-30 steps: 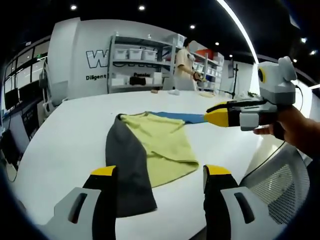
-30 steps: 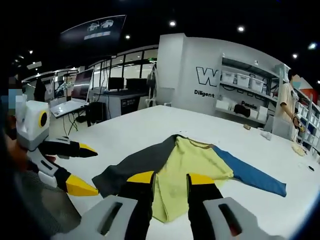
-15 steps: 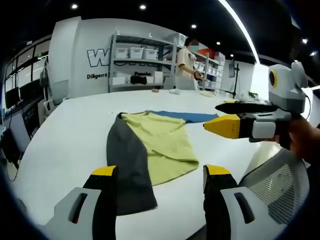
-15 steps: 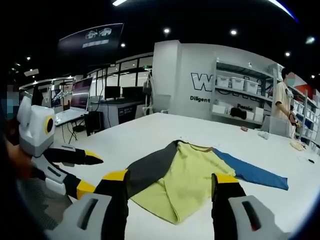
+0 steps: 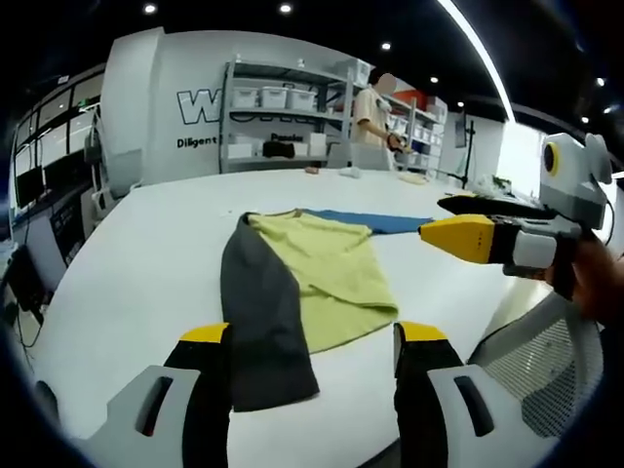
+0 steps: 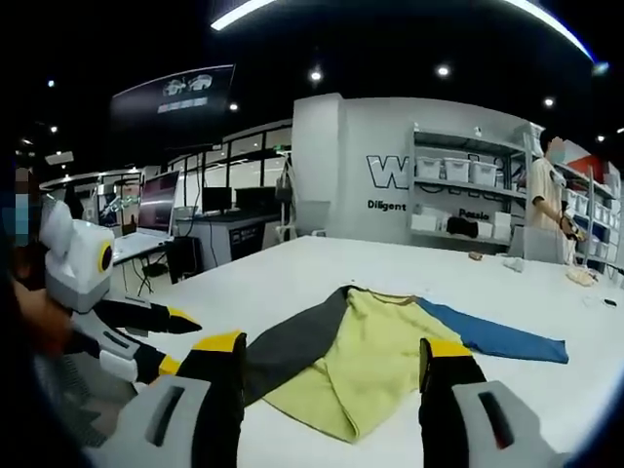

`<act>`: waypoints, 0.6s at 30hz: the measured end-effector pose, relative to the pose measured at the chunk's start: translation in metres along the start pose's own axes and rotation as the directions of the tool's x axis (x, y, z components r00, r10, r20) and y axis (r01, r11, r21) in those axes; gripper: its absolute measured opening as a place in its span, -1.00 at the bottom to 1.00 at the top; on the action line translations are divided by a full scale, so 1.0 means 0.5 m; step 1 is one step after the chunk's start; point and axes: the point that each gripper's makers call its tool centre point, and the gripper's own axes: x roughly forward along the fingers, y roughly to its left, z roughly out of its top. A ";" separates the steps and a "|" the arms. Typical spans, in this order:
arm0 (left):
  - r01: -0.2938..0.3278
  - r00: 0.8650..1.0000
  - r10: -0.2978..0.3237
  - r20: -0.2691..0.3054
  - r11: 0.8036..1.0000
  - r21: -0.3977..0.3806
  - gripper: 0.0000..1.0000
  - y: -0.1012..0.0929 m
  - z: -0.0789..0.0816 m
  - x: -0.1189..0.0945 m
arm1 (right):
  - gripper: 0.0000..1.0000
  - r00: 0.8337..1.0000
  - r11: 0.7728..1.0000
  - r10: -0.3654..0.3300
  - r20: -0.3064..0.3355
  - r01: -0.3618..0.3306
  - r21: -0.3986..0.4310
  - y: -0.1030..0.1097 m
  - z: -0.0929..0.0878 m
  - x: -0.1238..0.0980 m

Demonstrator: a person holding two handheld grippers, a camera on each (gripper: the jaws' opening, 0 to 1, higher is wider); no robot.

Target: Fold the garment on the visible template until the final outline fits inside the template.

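Observation:
The garment lies flat on the white table (image 5: pixel 136 253), partly folded. In the left gripper view its yellow body (image 5: pixel 336 273) is in the middle, a grey sleeve (image 5: pixel 261 312) runs toward me and a blue sleeve (image 5: pixel 375 220) points to the far right. The right gripper view shows the same yellow body (image 6: pixel 380 346), grey sleeve (image 6: pixel 292 341) and blue sleeve (image 6: pixel 502 337). My left gripper (image 5: pixel 312 341) is open just above the grey sleeve's near end. My right gripper (image 6: pixel 331 349) is open above the garment's near edge. Each gripper also enters the other's view: right gripper (image 5: pixel 434 217), left gripper (image 6: pixel 180 343).
A mesh chair back (image 5: pixel 546 366) sits by the table's near edge at the right. Shelves with white bins (image 5: pixel 283 107) stand behind the table, with a person (image 5: pixel 375 122) beside them. Desks with monitors (image 6: pixel 195 210) line the room's left side.
My right gripper's jaws have spread from a narrow gap to wide open. In the left gripper view the right gripper has drifted to the right. The garment lies as before.

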 end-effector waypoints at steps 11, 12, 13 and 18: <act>-0.039 0.996 0.038 -0.079 0.999 -0.010 0.02 0.062 -0.032 -0.005 | 0.45 1.000 1.000 0.005 0.004 -0.005 0.002 -0.001 0.001 0.000; -0.039 0.996 0.038 -0.084 0.999 -0.013 0.01 0.065 -0.034 -0.003 | 0.45 1.000 1.000 0.006 0.006 -0.006 0.001 -0.001 0.001 -0.001; -0.041 0.995 0.039 -0.091 0.999 -0.019 0.00 0.068 -0.038 -0.002 | 0.44 1.000 1.000 0.006 0.009 -0.006 -0.002 0.000 0.003 -0.001; -0.058 0.987 0.057 -0.153 0.998 -0.002 -0.13 0.089 -0.063 0.007 | 0.42 1.000 1.000 0.008 0.005 -0.008 0.001 -0.001 0.001 -0.001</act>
